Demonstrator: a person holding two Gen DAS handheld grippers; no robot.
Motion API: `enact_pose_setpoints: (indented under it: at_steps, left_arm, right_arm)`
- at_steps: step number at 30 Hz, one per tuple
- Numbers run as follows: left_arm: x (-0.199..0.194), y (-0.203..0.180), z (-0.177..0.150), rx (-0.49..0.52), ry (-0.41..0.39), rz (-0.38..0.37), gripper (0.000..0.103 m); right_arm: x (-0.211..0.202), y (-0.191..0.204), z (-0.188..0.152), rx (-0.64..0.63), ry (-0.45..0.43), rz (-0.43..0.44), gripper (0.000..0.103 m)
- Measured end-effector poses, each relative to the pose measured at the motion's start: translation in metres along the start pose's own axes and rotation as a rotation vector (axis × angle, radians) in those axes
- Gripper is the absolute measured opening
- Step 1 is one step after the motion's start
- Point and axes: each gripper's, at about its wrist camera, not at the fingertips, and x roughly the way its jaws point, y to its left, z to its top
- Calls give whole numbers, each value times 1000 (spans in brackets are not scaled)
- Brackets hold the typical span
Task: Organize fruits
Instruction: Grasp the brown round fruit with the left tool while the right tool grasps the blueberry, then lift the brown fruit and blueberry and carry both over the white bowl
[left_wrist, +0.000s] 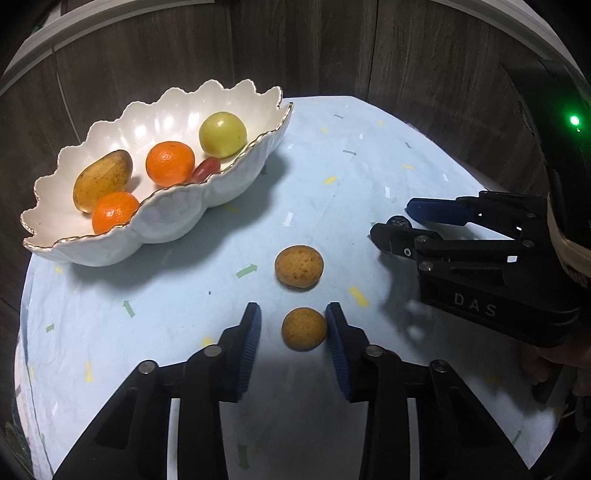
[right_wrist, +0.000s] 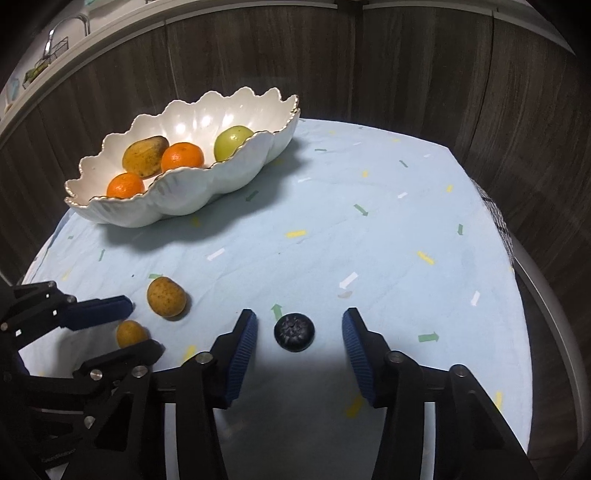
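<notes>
Both tongs stand open, the left tongs (left_wrist: 293, 325) around a small brown fruit (left_wrist: 304, 329) and the right tongs (right_wrist: 299, 328) around a dark berry (right_wrist: 294, 331), while five fruits already sit in the white bowl (left_wrist: 177, 210) and one bigger brown fruit (left_wrist: 299, 267) waits on the blue cloth (left_wrist: 332, 192).

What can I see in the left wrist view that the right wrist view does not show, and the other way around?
Only the left wrist view shows the small red fruit in the bowl, which the bowl's wall hides in the other view, and a green light on the right device.

Only the right wrist view shows the dark fruit whole, lying between the right tongs and touching neither pad, and a faucet behind.

Both show the white bowl, two oranges, a mango, a green fruit, and two brown fruits on the blue cloth, the nearer one between the left tongs.
</notes>
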Motion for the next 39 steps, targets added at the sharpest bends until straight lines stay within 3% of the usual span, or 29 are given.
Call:
enact_pose_setpoints:
  at_steps: [4,7,25,39]
  left_arm:
    - [0,-4,-2,13,-8,-8,24]
    - [-1,-4,-2,16,-10,-8,24]
    - [-32,7,10,-5,-62,8,24]
    - [-68,32,22,-62,-128,40,24]
  right_arm:
    - [-1,-1,-1,0,-2,-12,30]
    - [-2,3,-1,-14,-2,-7,21]
    - [-27,7,1,24,-19,-4,20]
    - [-63,25,27,8,-87,-12,20]
